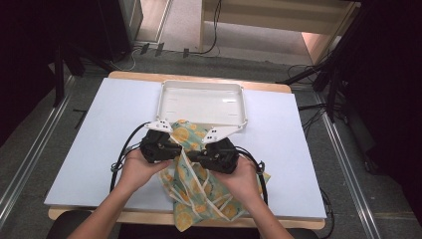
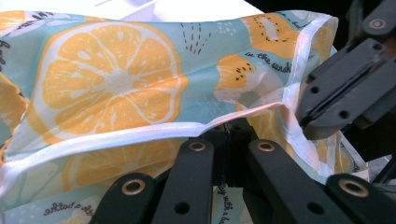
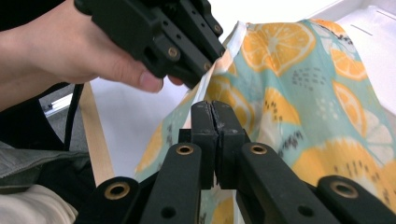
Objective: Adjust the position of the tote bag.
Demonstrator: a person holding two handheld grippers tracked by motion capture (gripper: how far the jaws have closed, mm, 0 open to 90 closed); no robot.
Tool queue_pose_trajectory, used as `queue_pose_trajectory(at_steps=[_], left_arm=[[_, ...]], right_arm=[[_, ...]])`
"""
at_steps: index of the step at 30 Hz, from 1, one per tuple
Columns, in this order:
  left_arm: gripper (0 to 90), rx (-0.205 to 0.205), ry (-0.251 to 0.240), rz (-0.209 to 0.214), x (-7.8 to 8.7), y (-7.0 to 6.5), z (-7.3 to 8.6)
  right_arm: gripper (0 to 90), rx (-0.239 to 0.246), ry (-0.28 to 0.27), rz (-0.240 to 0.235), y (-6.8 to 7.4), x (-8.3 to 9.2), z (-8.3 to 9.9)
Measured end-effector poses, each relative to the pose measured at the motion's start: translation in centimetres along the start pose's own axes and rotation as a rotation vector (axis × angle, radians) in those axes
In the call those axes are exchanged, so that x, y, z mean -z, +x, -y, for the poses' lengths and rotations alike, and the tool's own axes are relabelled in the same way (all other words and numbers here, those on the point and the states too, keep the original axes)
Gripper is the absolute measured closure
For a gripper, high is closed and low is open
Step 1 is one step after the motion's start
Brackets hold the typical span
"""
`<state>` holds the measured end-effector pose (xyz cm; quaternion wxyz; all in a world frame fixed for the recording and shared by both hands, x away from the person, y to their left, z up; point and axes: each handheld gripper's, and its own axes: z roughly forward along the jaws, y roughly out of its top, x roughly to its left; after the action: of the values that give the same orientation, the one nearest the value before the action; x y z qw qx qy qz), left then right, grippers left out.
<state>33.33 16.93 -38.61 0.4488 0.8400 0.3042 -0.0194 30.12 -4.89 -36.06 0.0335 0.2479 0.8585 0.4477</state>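
While hands meet mid-table, left claw (image 2: 229, 135) and right claw (image 3: 215, 116) pinch orange-print cloth (image 1: 194, 174) hem.

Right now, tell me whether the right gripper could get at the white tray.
Probably yes, but not freely: the right gripper is shut on the fruit-print cloth. The white tray lies just beyond with nothing between, so the cloth would drag along.

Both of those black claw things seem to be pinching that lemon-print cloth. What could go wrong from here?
1. Both the left gripper and the right gripper pinch only the cloth's thin white hem, so it might slip free if pulled.
2. The two grips sit close together; tugging apart could strain the hem.
3. Loose white straps trail over the table edge and might snag when the cloth is lifted.
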Motion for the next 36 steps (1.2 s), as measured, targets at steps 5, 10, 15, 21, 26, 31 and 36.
queue_pose_trajectory(at_steps=[5,10,15,21,26,31,36], left_arm=[[90.0,0.013,-0.007,-0.003,0.2,0.3,0.0],[90.0,-0.002,0.001,-0.005,-0.1,0.0,-0.1],[90.0,0.001,-0.005,-0.009,0.0,0.1,-0.1],[90.0,-0.007,0.002,-0.007,-0.1,-0.1,-0.1],[90.0,-0.010,0.009,-0.004,0.1,-0.1,0.1],[90.0,-0.009,0.030,-0.004,0.6,-0.1,0.8],[90.0,-0.022,0.060,0.007,1.3,0.0,1.4]], right_arm=[[84.7,-0.002,-0.007,-0.017,0.3,0.6,0.4],[75.6,-0.011,0.004,-0.034,0.4,0.2,0.7],[66.7,-0.007,0.034,-0.042,0.8,-0.8,0.9],[79.4,0.008,0.049,-0.055,1.3,-1.9,0.8],[90.0,0.021,0.045,-0.024,1.4,-1.2,0.8],[90.0,0.006,-0.007,0.017,0.0,0.9,0.8],[90.0,-0.021,-0.037,0.057,-1.5,2.6,0.8]])
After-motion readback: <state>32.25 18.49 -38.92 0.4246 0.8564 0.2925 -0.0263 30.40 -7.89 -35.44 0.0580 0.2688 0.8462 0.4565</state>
